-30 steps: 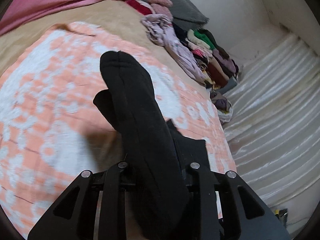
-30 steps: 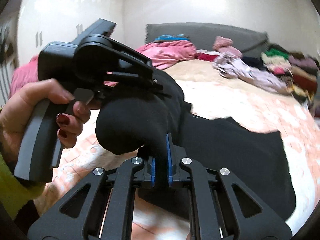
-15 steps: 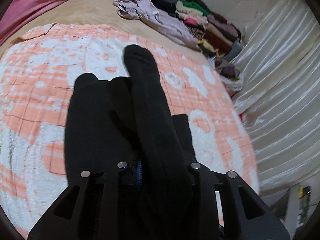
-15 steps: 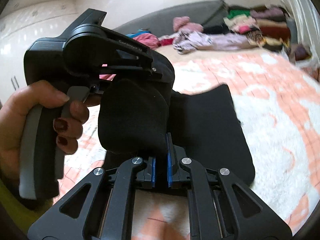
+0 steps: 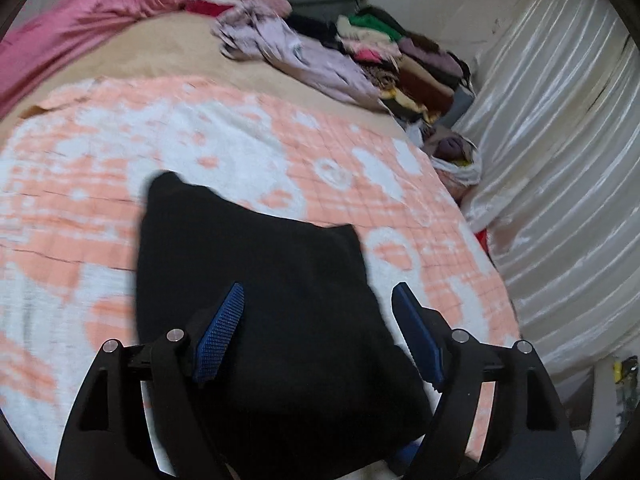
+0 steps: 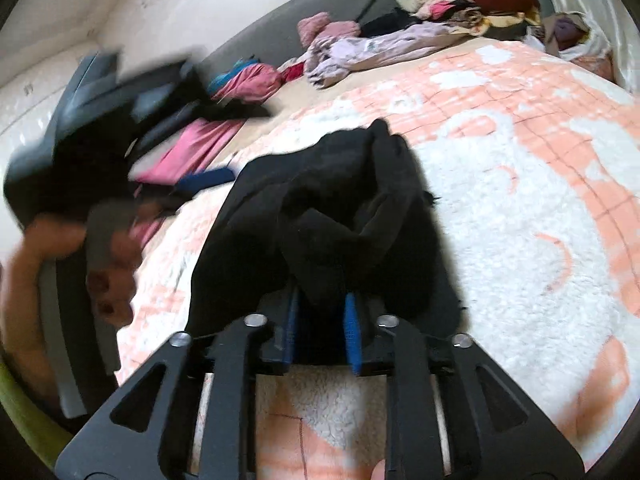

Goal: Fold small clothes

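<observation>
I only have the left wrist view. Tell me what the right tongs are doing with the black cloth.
Observer: The right tongs are shut on a bunched fold of the black garment.
Operator: Report where my left tongs sit from that side.
Observer: The left tongs show at the far left, blurred, off the garment's edge, one blue pad visible.
Operator: Describe how the garment lies there.
Observer: It is crumpled and heaped near the right tongs, not flat, on the peach and white blanket.
</observation>
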Available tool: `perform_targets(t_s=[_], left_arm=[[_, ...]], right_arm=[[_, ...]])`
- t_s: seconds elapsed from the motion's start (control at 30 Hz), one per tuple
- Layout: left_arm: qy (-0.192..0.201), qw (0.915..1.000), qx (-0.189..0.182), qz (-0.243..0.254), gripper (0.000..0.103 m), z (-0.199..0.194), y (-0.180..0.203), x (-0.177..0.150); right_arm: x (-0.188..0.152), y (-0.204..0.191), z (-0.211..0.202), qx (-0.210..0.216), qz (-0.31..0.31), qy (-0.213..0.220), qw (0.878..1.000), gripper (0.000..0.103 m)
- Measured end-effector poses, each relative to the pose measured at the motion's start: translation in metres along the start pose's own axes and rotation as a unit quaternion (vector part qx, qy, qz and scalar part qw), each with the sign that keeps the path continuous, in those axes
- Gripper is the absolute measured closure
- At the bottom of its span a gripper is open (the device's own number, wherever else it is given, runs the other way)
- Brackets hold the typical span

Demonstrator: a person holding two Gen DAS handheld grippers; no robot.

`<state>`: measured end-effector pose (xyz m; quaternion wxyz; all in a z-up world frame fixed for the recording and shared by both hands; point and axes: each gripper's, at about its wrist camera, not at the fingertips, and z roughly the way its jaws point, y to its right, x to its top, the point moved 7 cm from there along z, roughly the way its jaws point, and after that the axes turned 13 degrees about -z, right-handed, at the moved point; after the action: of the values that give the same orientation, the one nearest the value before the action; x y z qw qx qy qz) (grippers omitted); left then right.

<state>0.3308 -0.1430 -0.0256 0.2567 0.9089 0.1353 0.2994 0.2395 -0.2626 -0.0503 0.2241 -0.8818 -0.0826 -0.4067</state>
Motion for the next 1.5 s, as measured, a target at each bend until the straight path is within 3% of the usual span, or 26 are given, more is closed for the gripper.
perform_targets(t_s=[0.1,0.27,0.43,0.5,0.67,0.87,1.03,1.2,1.37,1.5], left_arm=[[0.029,0.9991,0.031,0.003,0.028,-0.019,-0.028,0.0],[0.033,0.9972,0.066,-0.003,0.028,-0.026,-0.069,-0.007],[0.021,0.9952,0.088,0.039,0.028,-0.009,-0.066,-0.024],[0.008,0.9918,0.105,0.072,0.032,0.003,-0.06,-0.038],[0.011,0.9904,0.109,0.085,0.034,0.005,-0.06,-0.045],[0.014,0.9913,0.101,0.084,0.034,0.005,-0.061,-0.046],[0.02,0.9916,0.094,0.086,0.034,0.002,-0.06,-0.048],[0.031,0.9919,0.091,0.084,0.034,-0.003,-0.057,-0.05],[0.032,0.9927,0.08,0.084,0.033,-0.012,-0.051,-0.05],[0.032,0.9906,0.088,0.099,0.033,-0.009,-0.043,-0.055]], right_arm=[[0.005,0.001,-0.008,-0.008,0.003,0.018,1.0,0.08],[0.019,0.012,-0.022,-0.034,0.0,0.053,0.998,0.078],[0.034,0.031,-0.036,-0.08,-0.018,0.079,0.993,0.078],[0.04,0.035,-0.034,-0.074,-0.021,0.072,0.994,0.075],[0.063,0.029,-0.001,0.024,-0.021,0.015,0.999,0.067],[0.06,0.046,0.069,0.013,-0.008,-0.09,0.996,0.067],[0.05,0.051,0.085,0.068,0.026,-0.089,0.993,0.067],[0.049,0.04,0.082,0.069,-0.011,-0.089,0.994,0.094],[0.064,0.029,0.059,0.025,-0.083,-0.068,0.994,0.097],[0.061,0.043,0.061,-0.045,-0.126,-0.078,0.988,0.101]])
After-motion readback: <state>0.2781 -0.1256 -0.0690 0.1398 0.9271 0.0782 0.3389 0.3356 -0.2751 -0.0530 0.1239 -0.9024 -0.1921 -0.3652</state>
